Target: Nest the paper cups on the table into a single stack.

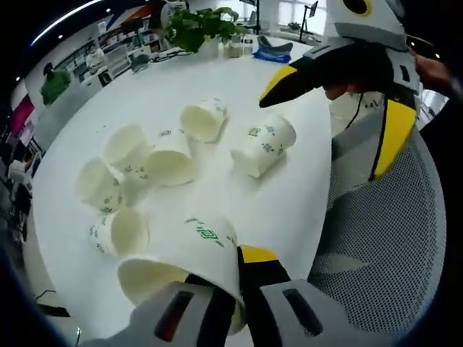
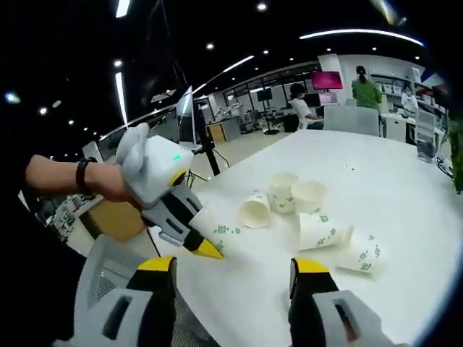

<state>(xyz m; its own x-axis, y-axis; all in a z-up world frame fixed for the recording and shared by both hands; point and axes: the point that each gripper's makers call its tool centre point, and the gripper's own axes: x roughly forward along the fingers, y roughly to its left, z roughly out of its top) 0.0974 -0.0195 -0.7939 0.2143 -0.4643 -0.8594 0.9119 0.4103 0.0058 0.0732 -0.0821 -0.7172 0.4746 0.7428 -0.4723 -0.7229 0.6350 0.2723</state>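
Note:
Several white paper cups with green prints lie scattered on the white table (image 1: 217, 79); one cup (image 1: 264, 148) lies on its side apart from a cluster (image 1: 170, 155). My left gripper (image 1: 217, 282) is shut on a paper cup (image 1: 195, 253), held over the table's near edge. My right gripper (image 1: 340, 108) hangs open above the lone cup, its yellow tips spread. In the right gripper view, my right gripper (image 2: 231, 271) is open and holds nothing, and the left gripper (image 2: 192, 235) holds its cup (image 2: 223, 230) beside the table (image 2: 391, 166). The loose cups (image 2: 309, 195) lie beyond.
A grey mesh chair (image 1: 383, 231) stands at the table's near edge. A potted plant (image 1: 199, 25) and small items sit at the far side. People sit and stand at desks in the background (image 2: 365, 90).

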